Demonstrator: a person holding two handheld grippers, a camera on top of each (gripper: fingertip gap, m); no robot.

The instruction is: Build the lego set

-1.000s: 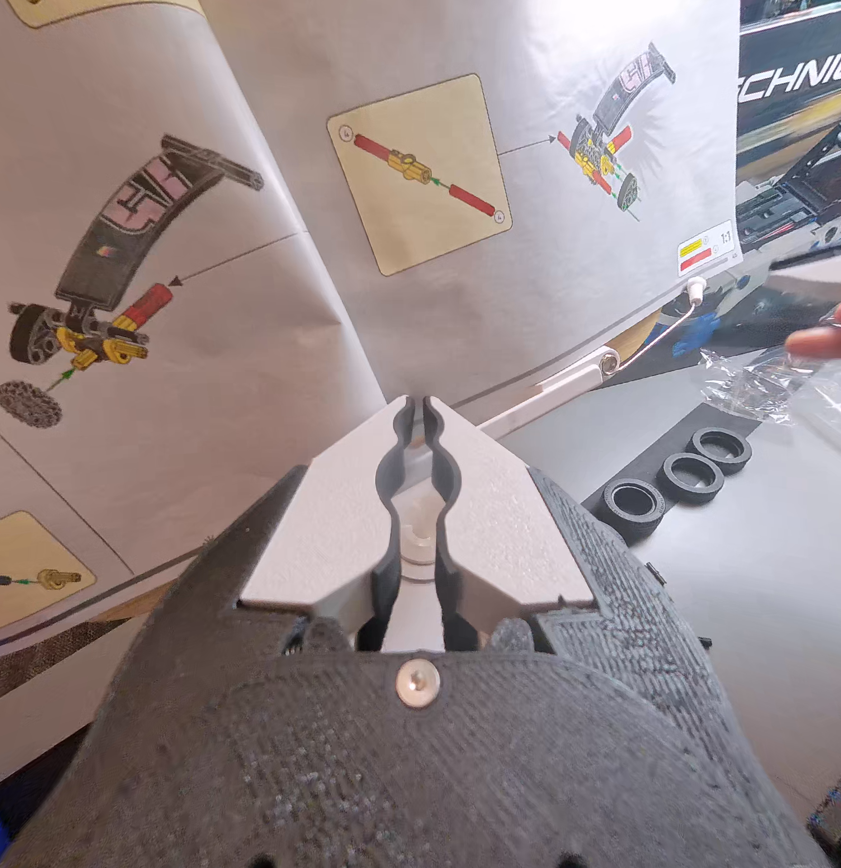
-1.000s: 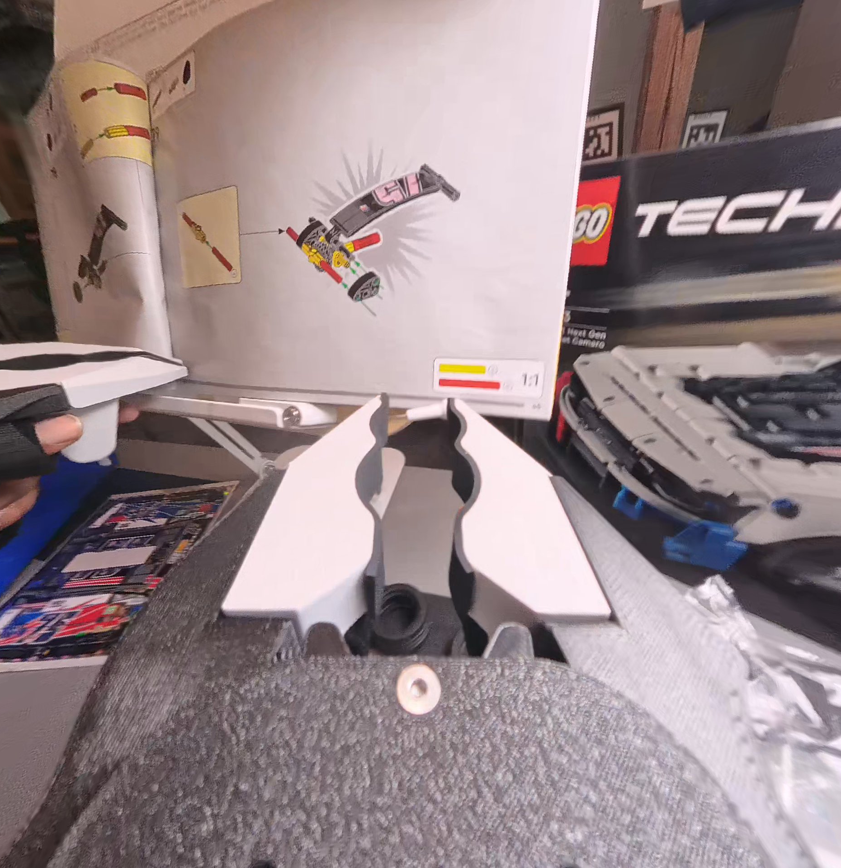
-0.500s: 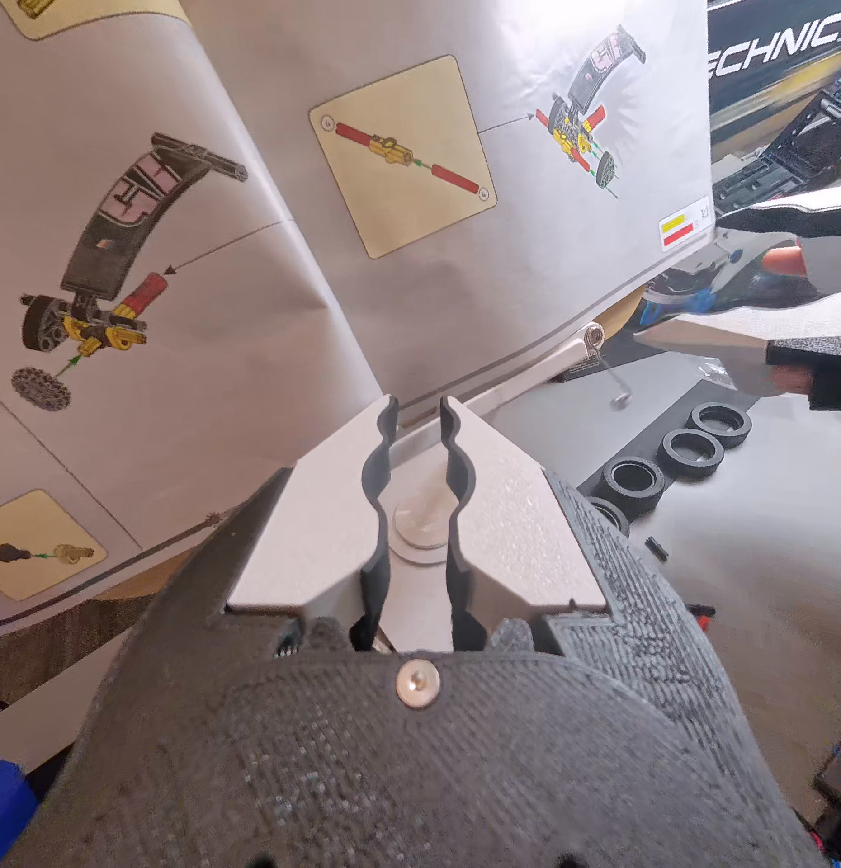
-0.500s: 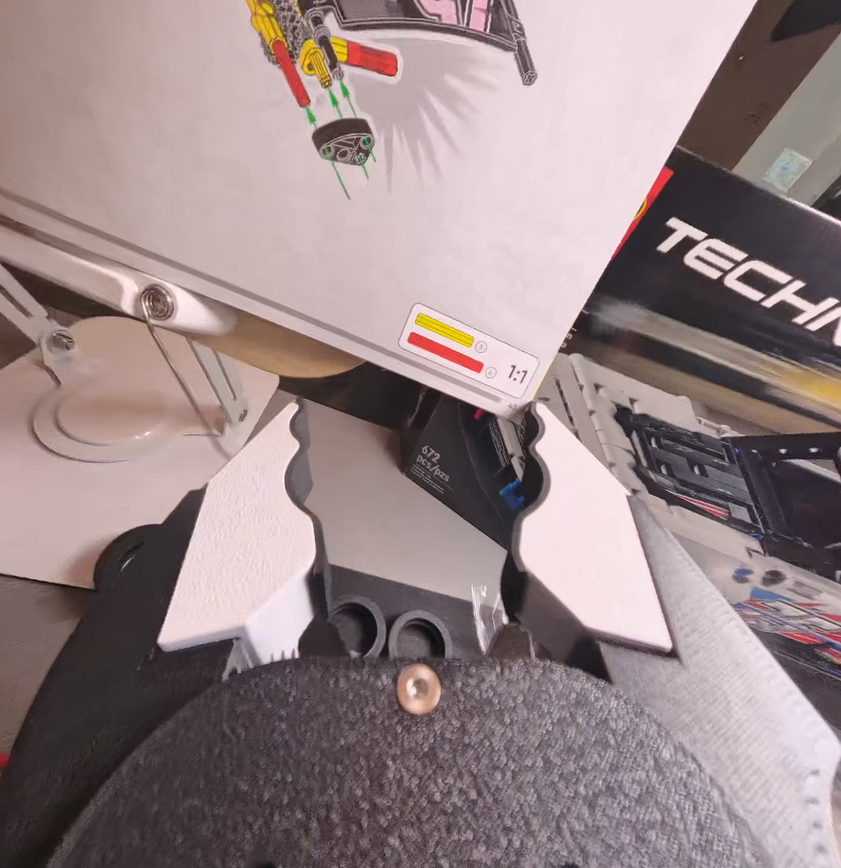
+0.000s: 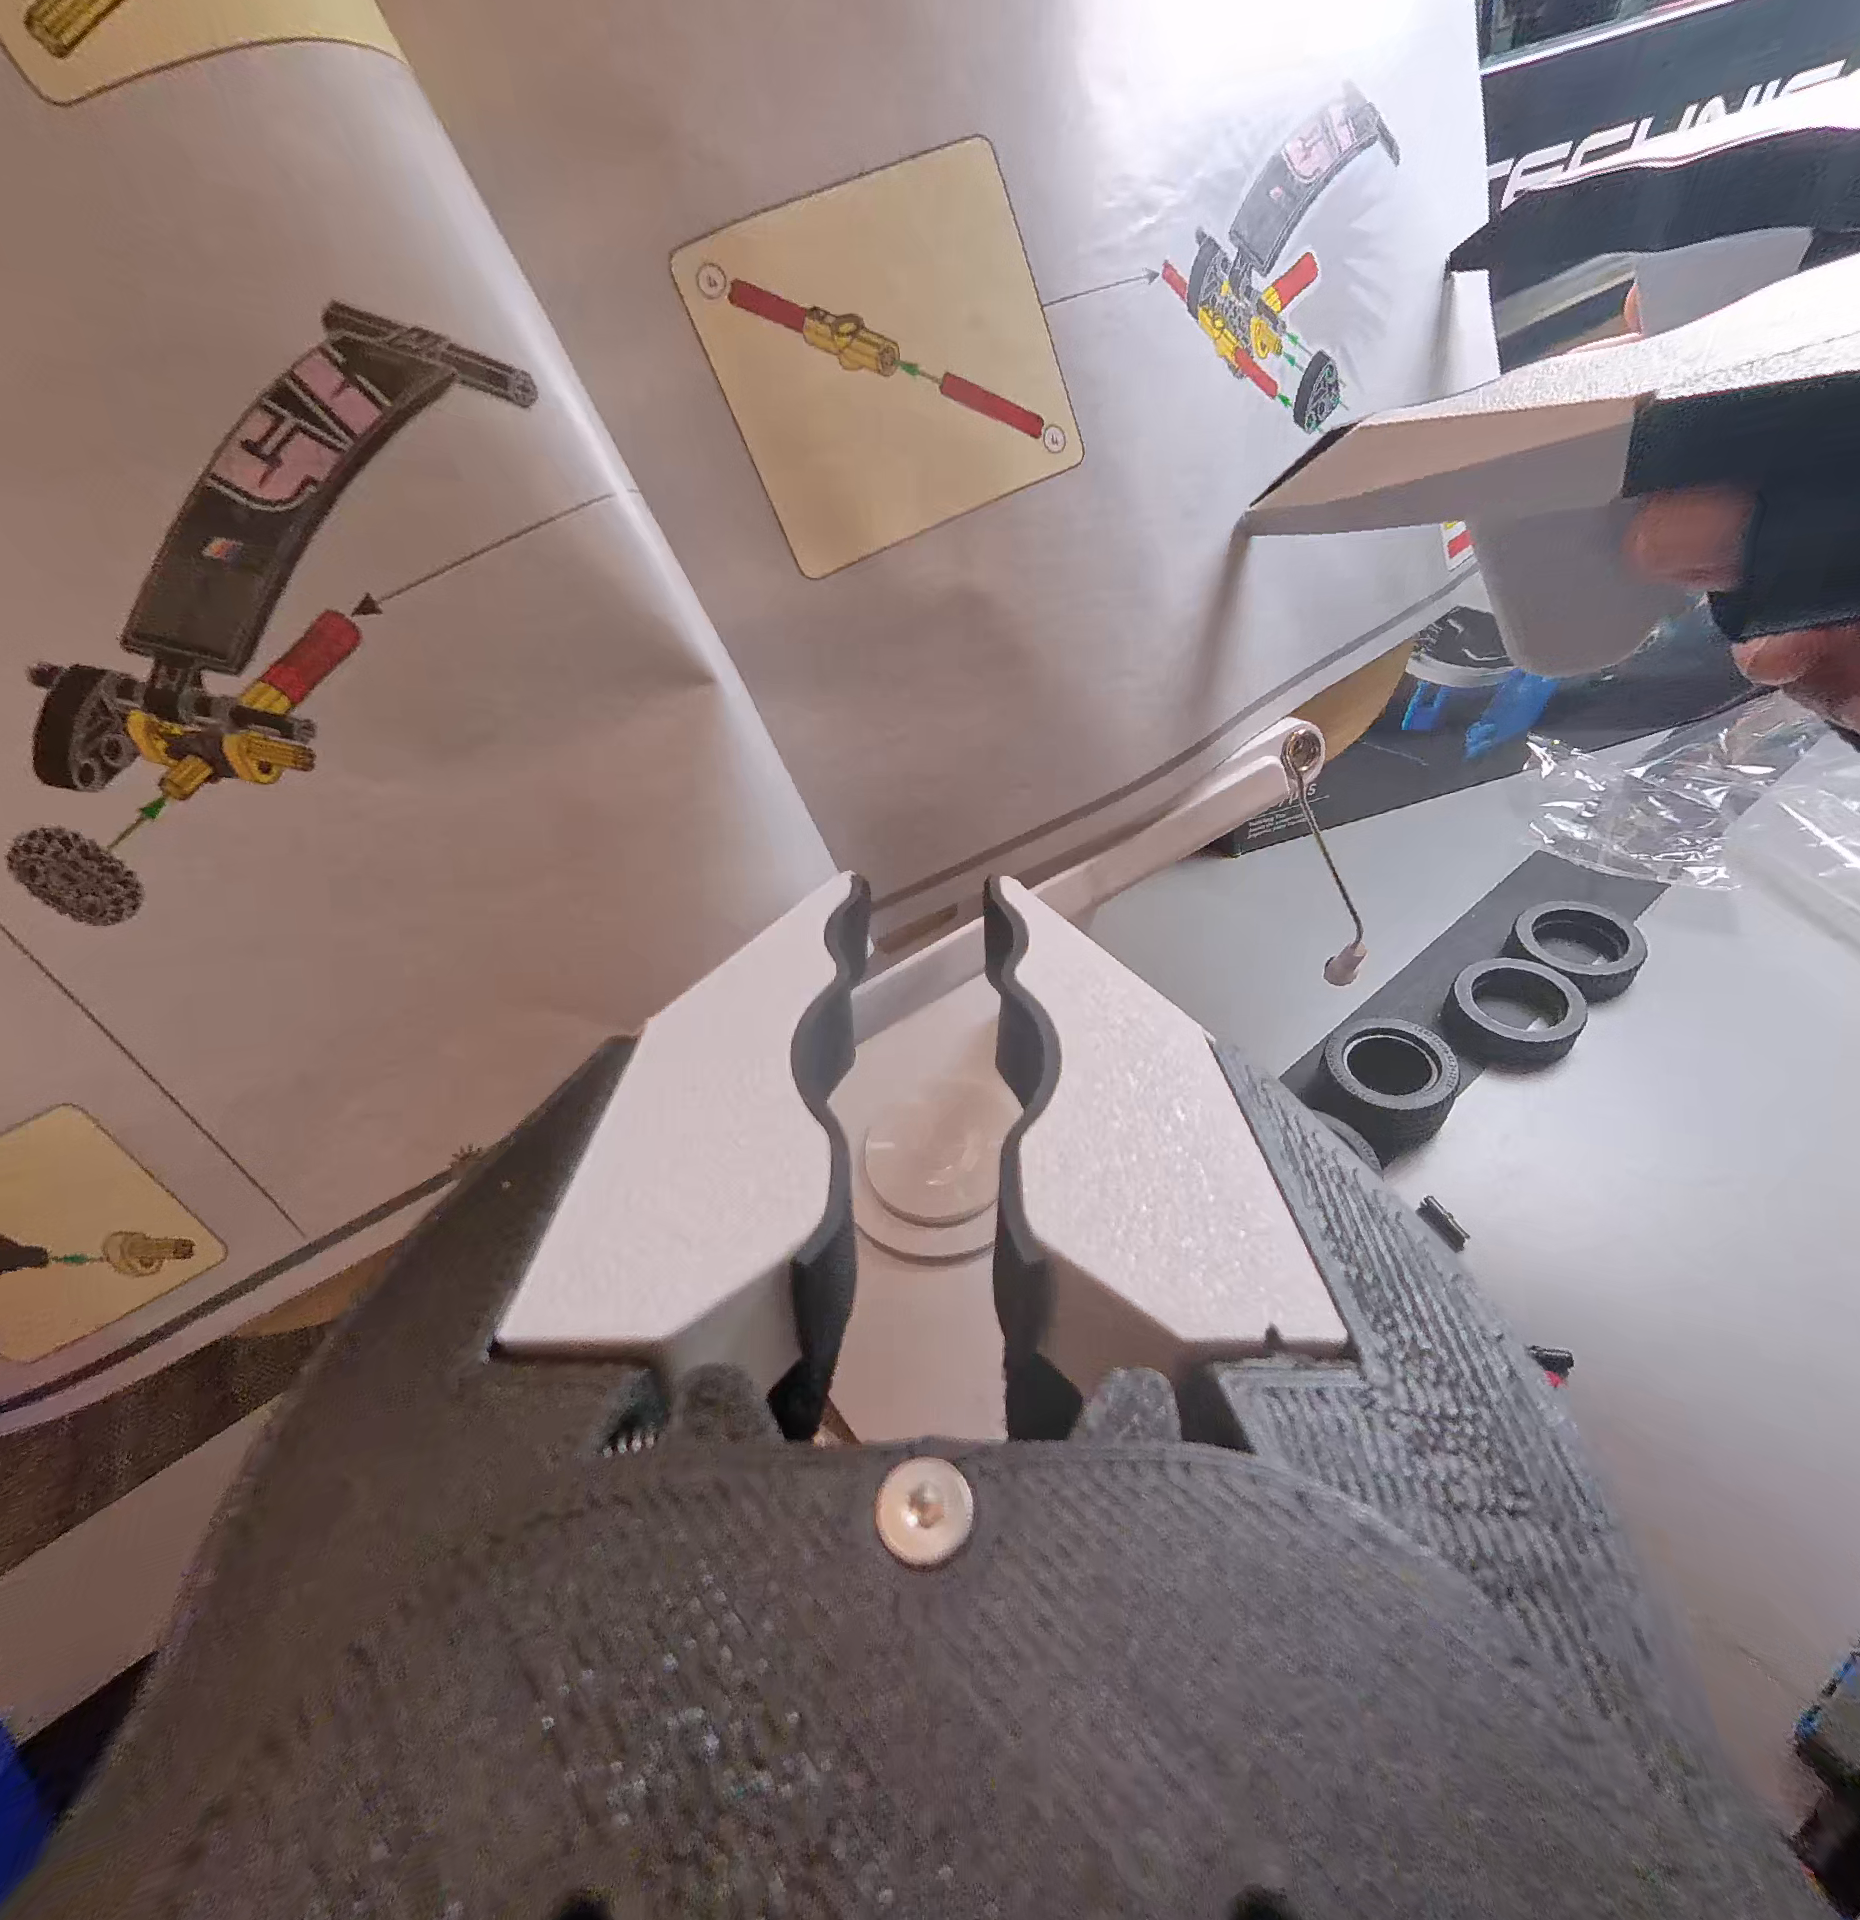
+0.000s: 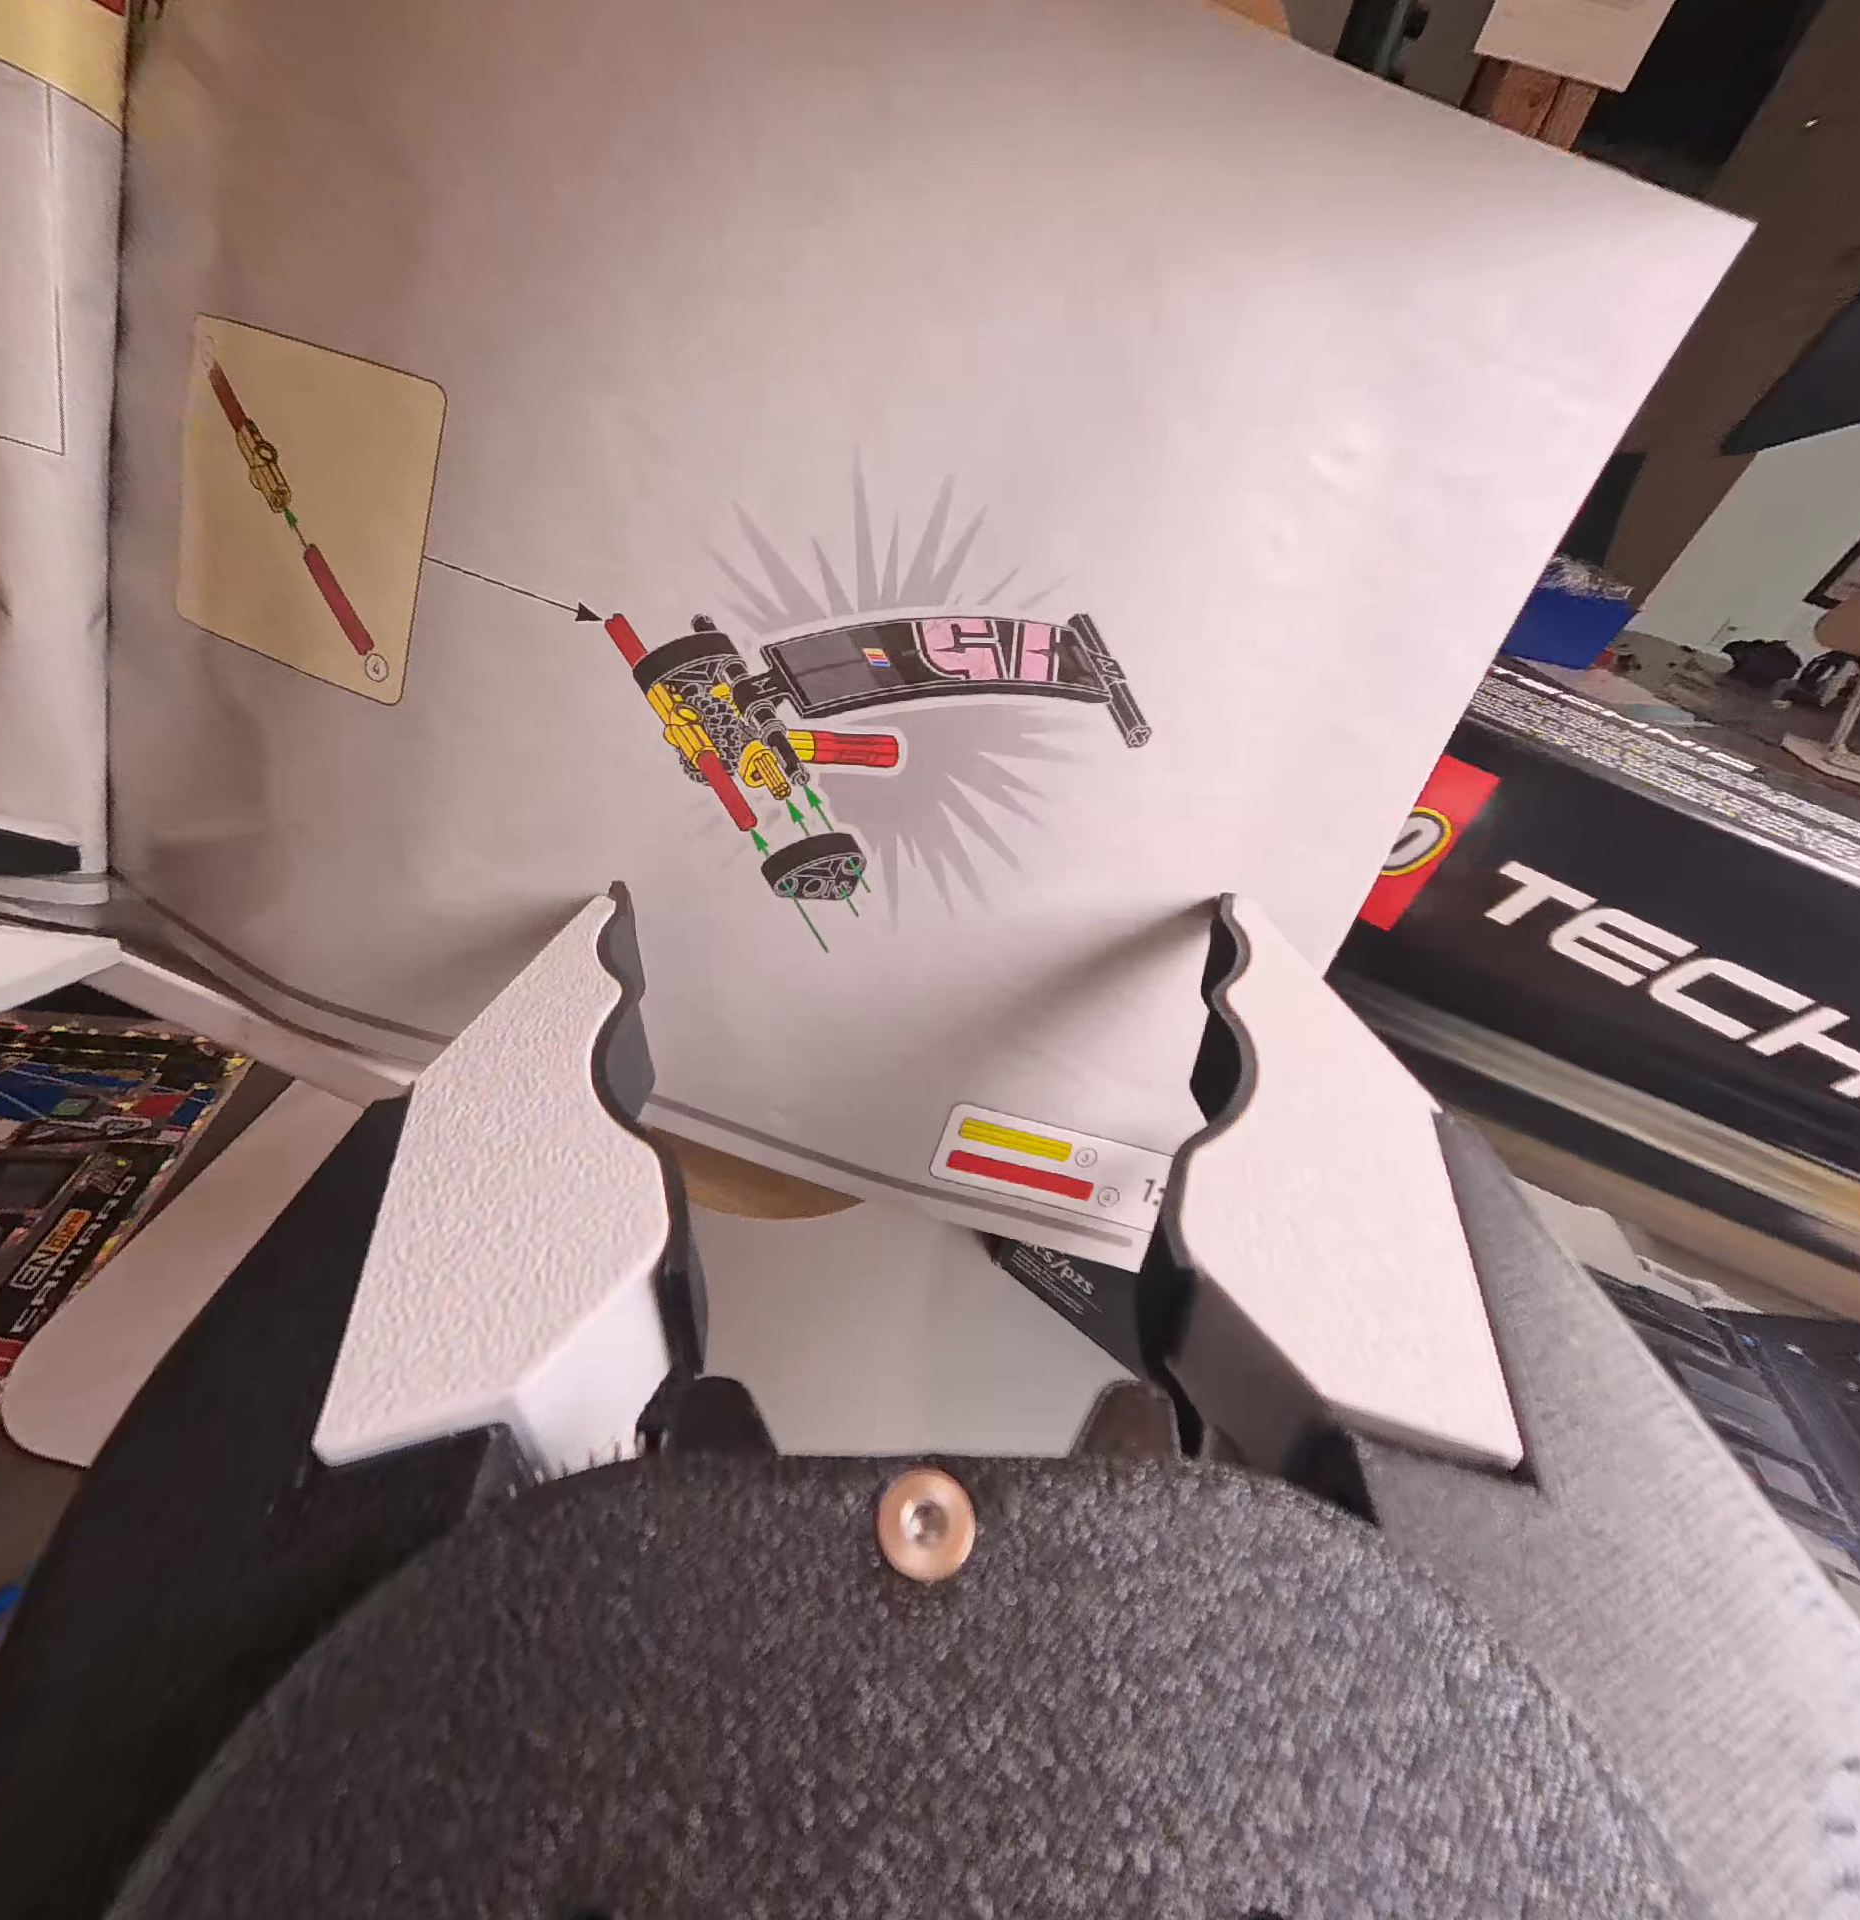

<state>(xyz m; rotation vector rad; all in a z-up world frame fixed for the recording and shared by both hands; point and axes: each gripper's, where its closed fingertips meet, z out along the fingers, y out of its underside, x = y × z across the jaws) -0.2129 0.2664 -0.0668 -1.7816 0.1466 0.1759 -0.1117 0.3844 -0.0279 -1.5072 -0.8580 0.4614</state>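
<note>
The open instruction booklet [image 5: 614, 166] stands on a white holder [image 5: 1165, 821], close in front of both grippers. My left gripper [image 5: 921, 904] is slightly open and empty, at the booklet's lower edge above the holder's round base [image 5: 931, 1153]. My right gripper [image 6: 921, 909] is wide open and empty, facing the lower right part of the right page [image 6: 905, 364]. It also shows in the left wrist view [image 5: 1425, 468], near that page's right edge. Three black tyres [image 5: 1518, 1013] sit in a row on a black strip on the grey table.
The black set box [image 6: 1632, 935] stands behind and right of the booklet. Crumpled clear plastic bags [image 5: 1684, 800] lie right of the tyres. A sticker sheet [image 6: 74, 1143] lies left of the holder. A thin wire page clip [image 5: 1326, 883] hangs from the holder. Small loose pins [image 5: 1443, 1221] lie on the table.
My left gripper has opened from almost shut to a small gap. My right gripper has opened wide and moved up to the booklet's right page.
</note>
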